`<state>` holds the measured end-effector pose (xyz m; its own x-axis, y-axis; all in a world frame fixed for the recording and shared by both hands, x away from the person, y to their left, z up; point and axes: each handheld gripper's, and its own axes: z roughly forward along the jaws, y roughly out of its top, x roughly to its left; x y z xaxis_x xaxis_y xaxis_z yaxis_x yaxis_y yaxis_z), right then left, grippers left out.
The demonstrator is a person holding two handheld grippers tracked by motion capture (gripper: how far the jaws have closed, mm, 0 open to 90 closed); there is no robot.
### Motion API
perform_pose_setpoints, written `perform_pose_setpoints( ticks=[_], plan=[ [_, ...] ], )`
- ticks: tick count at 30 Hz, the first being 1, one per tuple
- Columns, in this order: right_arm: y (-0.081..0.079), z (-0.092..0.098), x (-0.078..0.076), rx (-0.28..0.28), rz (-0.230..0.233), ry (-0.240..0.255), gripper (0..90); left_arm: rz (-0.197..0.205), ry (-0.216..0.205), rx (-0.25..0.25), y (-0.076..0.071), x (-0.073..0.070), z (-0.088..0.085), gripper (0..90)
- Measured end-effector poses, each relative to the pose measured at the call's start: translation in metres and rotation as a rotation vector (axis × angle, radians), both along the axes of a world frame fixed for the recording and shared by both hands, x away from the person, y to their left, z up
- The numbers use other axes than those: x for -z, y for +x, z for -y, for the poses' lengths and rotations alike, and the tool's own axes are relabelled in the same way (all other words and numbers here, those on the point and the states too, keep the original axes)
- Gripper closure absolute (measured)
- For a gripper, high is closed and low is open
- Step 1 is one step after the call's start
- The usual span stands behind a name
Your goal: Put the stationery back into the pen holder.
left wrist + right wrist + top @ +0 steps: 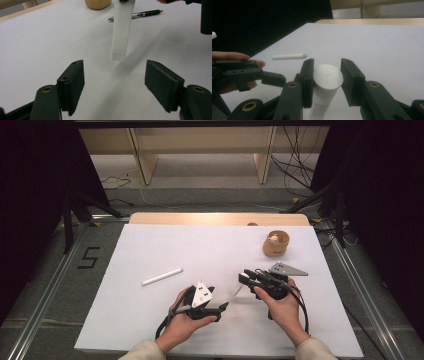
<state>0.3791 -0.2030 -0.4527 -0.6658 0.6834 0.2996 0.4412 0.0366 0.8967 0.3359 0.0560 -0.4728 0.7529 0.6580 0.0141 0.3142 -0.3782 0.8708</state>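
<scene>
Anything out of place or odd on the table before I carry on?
Nothing is spilled or broken. The white tube is clamped in the right gripper, its far end hanging free above the table in front of the open left gripper. A white stick and a black pen lie loose.

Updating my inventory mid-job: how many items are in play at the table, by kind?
Tube: 1
White stick: 1
Black pen: 1
Wooden cup: 1
Total: 4
</scene>
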Motion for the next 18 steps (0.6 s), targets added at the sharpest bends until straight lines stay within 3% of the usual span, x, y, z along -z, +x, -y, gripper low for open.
perform_pose_setpoints(
  ticks=[18],
  plan=[
    [0.007,0.015,-0.005,0.060,0.024,-0.007,65.1,-0.029,0.025,-0.041,0.000,0.001,-0.030,31.3]
  ],
)
